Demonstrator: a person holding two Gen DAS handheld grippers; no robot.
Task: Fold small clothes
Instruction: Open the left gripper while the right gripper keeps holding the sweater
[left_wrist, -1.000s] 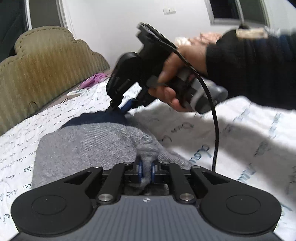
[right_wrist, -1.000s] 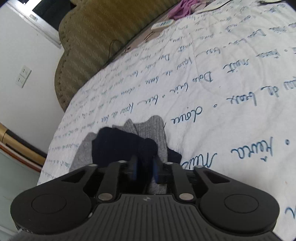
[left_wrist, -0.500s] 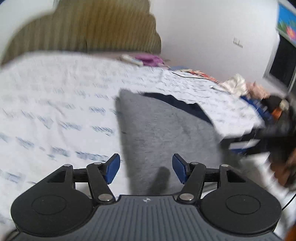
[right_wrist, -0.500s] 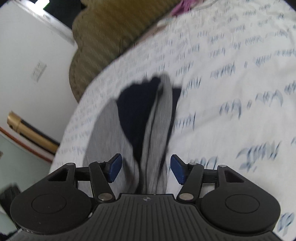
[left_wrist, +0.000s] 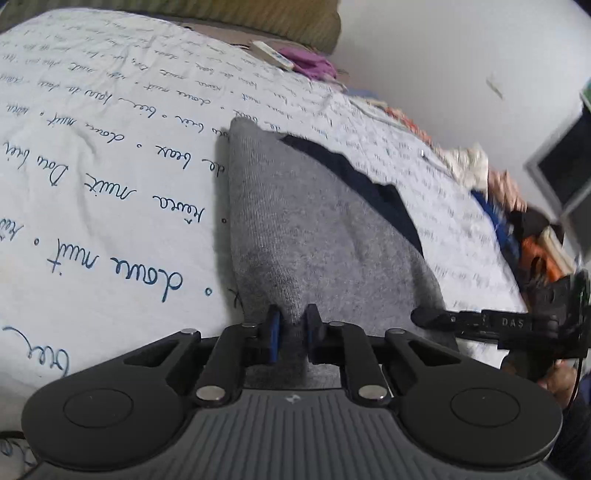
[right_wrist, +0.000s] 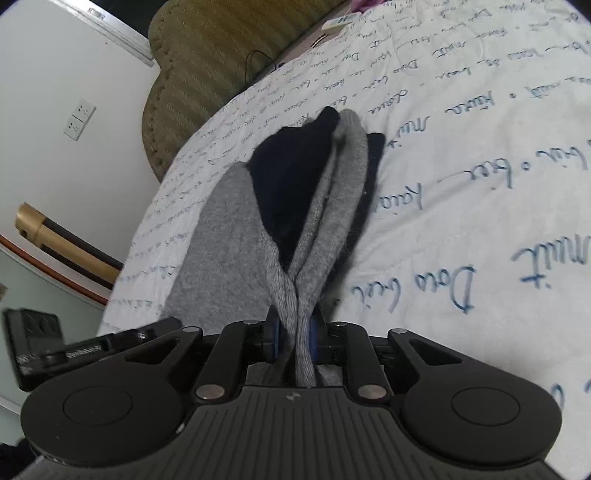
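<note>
A small grey knit garment with a navy part lies flat on the white bed sheet. My left gripper sits at its near edge, jaws closing, and the pads pinch a ridge of grey fabric. My right gripper is also closing, and two grey folds of the garment are squeezed between its pads. The navy part lies beyond them. Each gripper shows at the side of the other's view, the right gripper and the left gripper, both at the same near edge.
The sheet bears blue handwriting print. A padded olive headboard stands at the far end, with a remote and a purple cloth near it. More clothes are heaped at the bed's right side. A wall socket is at left.
Half a second ago both grippers hung open over the garment; now each has closed on grey fabric at its near edge. Over the second, the left view swung round and rolled.
</note>
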